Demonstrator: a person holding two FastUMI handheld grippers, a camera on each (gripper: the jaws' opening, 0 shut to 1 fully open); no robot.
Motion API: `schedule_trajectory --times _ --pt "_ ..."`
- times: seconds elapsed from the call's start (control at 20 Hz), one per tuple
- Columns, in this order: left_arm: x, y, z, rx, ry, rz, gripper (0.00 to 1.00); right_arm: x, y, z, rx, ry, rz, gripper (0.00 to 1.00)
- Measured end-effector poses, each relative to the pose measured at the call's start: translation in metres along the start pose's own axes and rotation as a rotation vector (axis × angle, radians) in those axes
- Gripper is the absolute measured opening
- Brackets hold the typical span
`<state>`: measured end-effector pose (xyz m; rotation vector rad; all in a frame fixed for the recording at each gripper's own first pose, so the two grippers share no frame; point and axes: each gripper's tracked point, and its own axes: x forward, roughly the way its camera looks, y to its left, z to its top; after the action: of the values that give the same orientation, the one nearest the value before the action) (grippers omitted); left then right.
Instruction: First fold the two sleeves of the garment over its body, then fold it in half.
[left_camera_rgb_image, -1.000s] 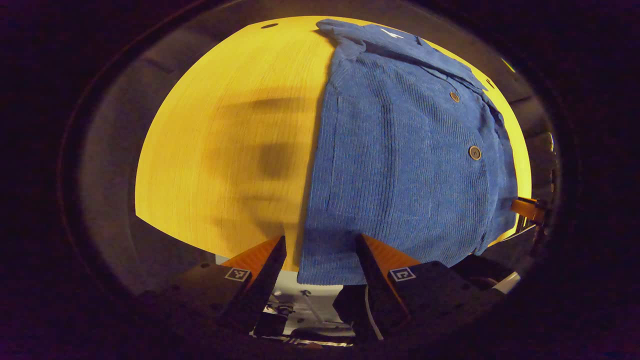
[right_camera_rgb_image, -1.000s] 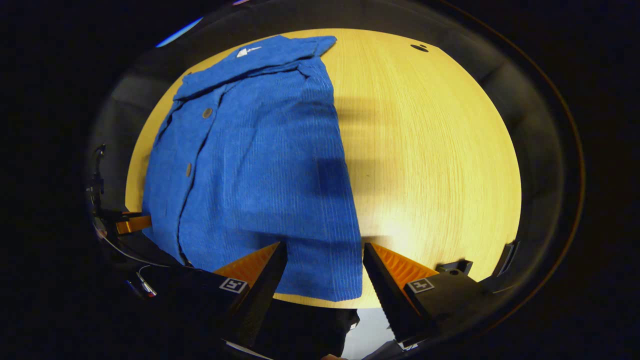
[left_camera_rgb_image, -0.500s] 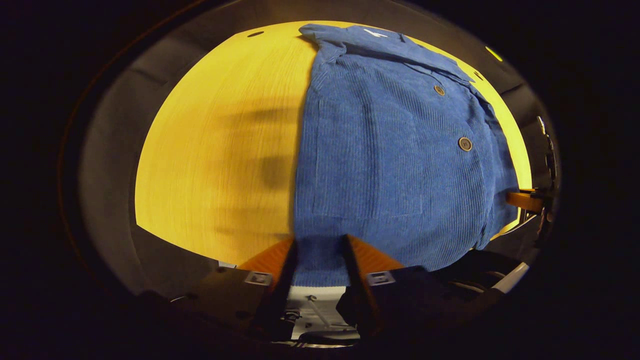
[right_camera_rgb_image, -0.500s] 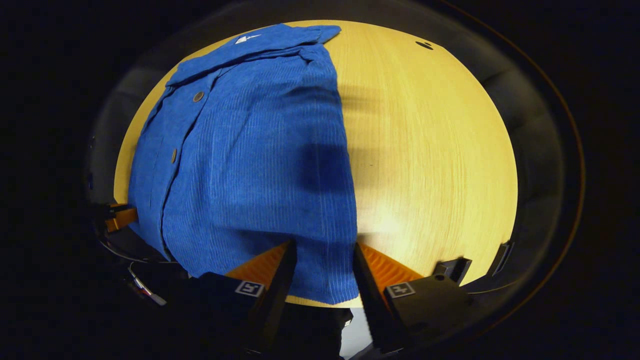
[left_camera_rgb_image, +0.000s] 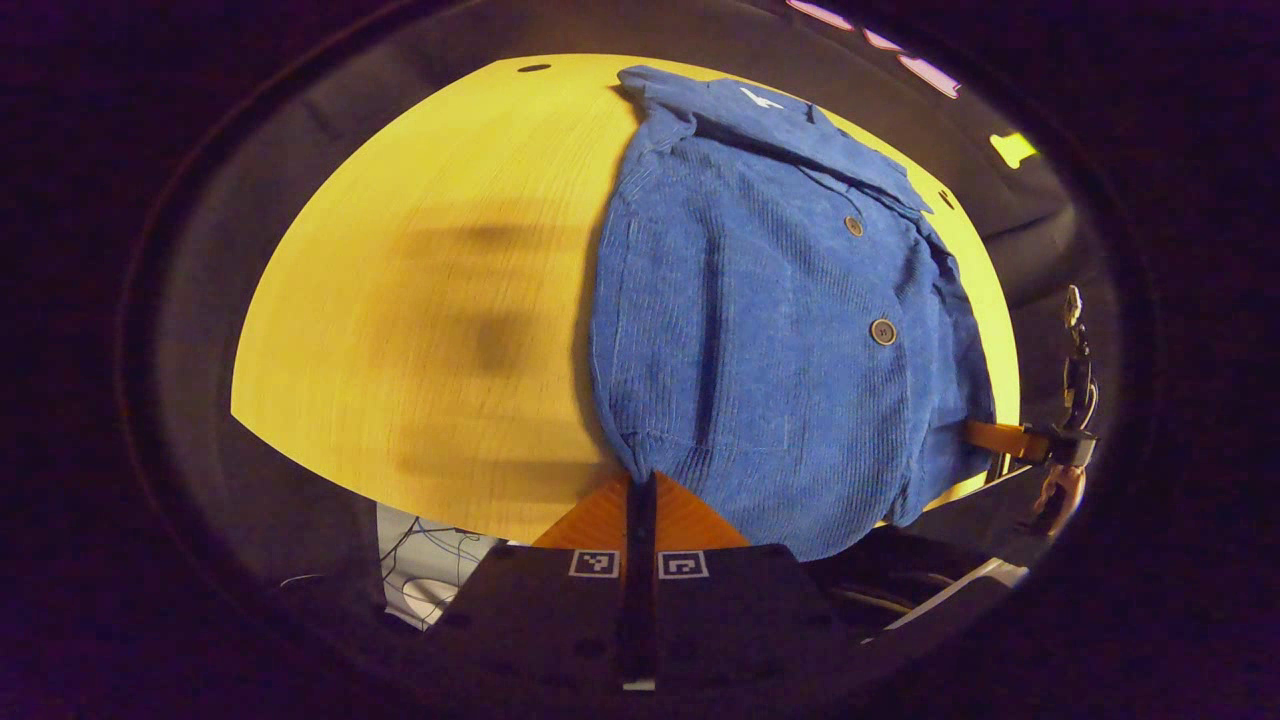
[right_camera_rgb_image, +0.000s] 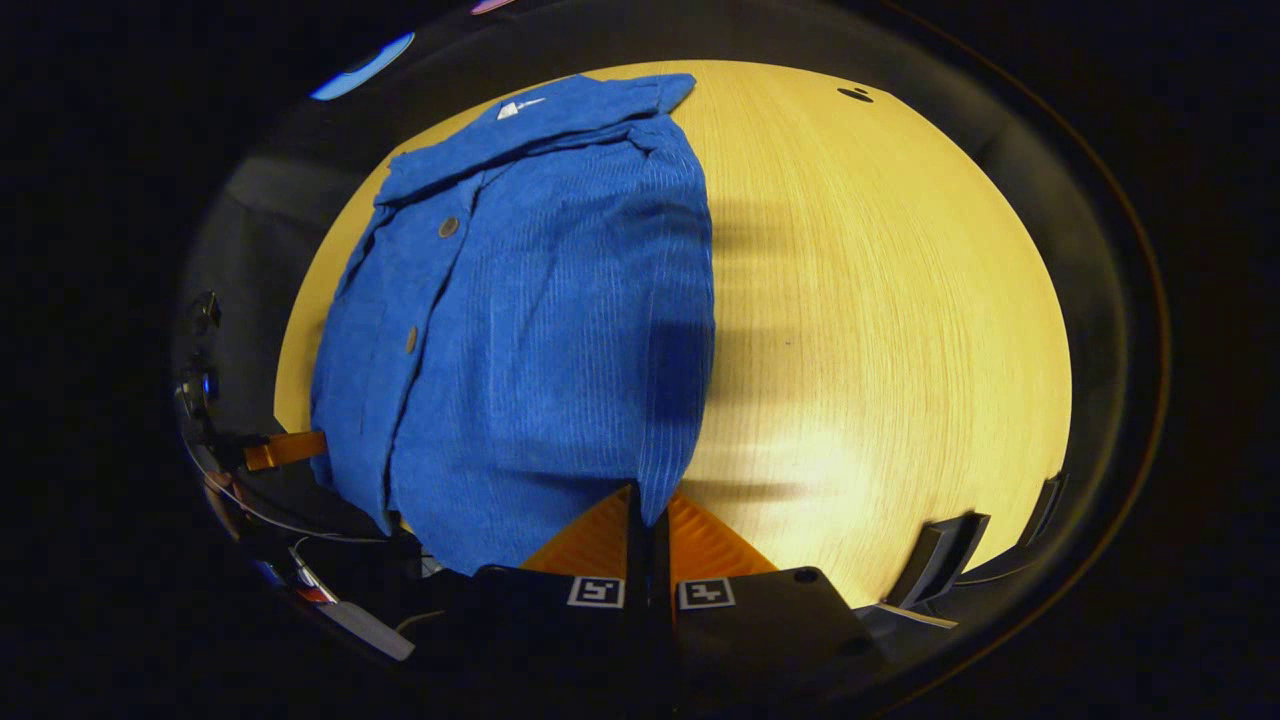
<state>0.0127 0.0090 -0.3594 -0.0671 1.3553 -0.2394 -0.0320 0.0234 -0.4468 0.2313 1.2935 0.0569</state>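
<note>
- A blue, finely ribbed corduroy garment (left_camera_rgb_image: 780, 330) is seen, with a small white tag at its collar.
- Dark round buttons (left_camera_rgb_image: 882, 332) are seen on it.
- A yellow table (right_camera_rgb_image: 880, 330) with fine wood grain is seen, crossed by dark shadows.

Brightness: table (left_camera_rgb_image: 420, 300) warmly lit; surroundings dark.
Light source: overhead, judged from shadows cast below.
Shadows: smeared dark bands on table beside shirt (right_camera_rgb_image: 540, 330); shirt's near edge shaded.
Glare: pale patch on table (right_camera_rgb_image: 820, 450) near bottom.
Blur: shadows soft; corduroy ribs sharp.
Distortion: strong fisheye bulge; edges curved and dimmed.
</note>
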Motion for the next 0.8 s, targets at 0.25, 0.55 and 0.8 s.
schedule_trajectory --times 0.25,0.55,0.8 --pt "-0.040 -0.025 0.015 0.059 -0.074 -0.060 0.00 -0.047 0.030 0.026 -0.005 -0.089 0.064 0.05" --pt "-0.112 -0.057 0.079 0.116 -0.262 -0.156 0.00 -0.109 0.069 0.112 -0.033 -0.283 0.141 0.05" --pt "-0.170 -0.065 0.171 0.169 -0.407 -0.173 0.00 -0.159 0.090 0.197 -0.071 -0.451 0.145 0.05"
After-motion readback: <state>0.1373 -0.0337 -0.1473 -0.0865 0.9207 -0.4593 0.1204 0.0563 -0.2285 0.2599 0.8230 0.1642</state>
